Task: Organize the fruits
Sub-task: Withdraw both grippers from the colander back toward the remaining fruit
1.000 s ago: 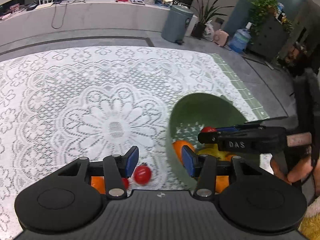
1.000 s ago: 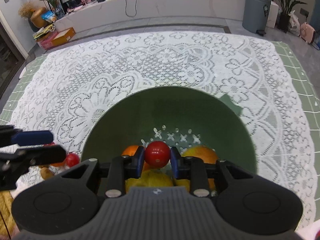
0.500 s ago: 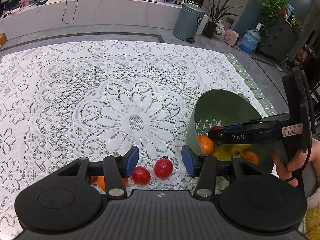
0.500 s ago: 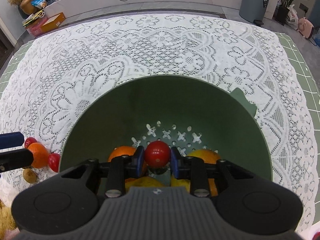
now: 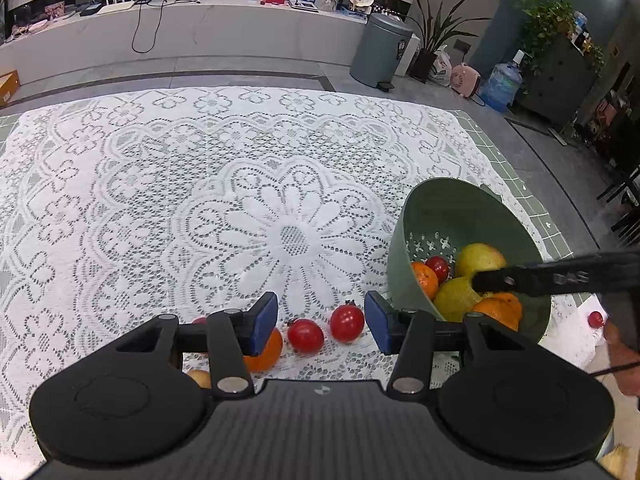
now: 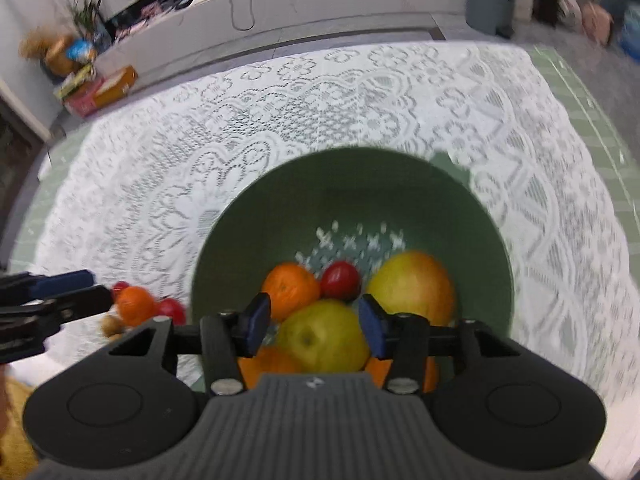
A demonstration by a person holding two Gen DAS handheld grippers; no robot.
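the right gripper [image 6: 315, 323] is open over the green bowl [image 6: 472, 216] of fruit. the left gripper [image 5: 321, 322] is open too, above two small tomatoes [image 5: 305, 336] near the tablecloth's [image 5: 160, 200] front edge.

Your left gripper [image 5: 321, 323] sits low, jaws spread wide, nothing held. Your right gripper [image 6: 314, 322] is also spread, empty, angled downward; your hand [image 5: 624, 360] grips its handle.
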